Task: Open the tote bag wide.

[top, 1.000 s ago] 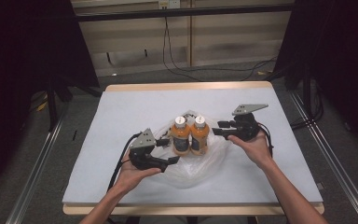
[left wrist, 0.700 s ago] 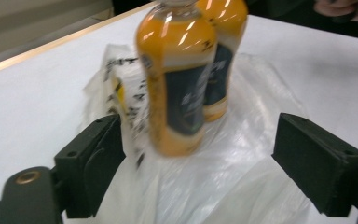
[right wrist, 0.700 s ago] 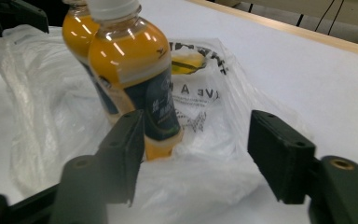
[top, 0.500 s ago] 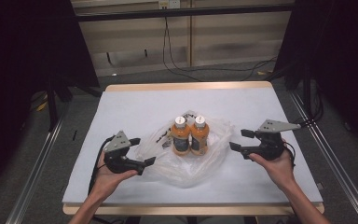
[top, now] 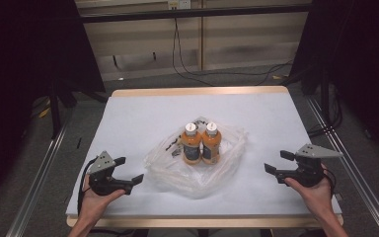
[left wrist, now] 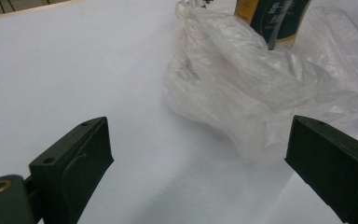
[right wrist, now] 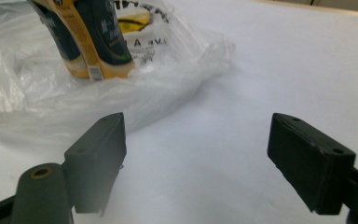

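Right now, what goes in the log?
bottles: upright in plastic bag | left gripper: open, empty | right gripper: open, empty

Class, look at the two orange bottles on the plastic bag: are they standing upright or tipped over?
Upright: both bottles stand side by side, white caps up, on the spread plastic bag.

Two orange drink bottles (top: 201, 143) with white caps and dark labels stand upright, side by side and touching, near the middle of the white table (top: 143, 118), on a crumpled clear plastic bag (top: 197, 170) with dark print that lies flattened and spread out around their bases.
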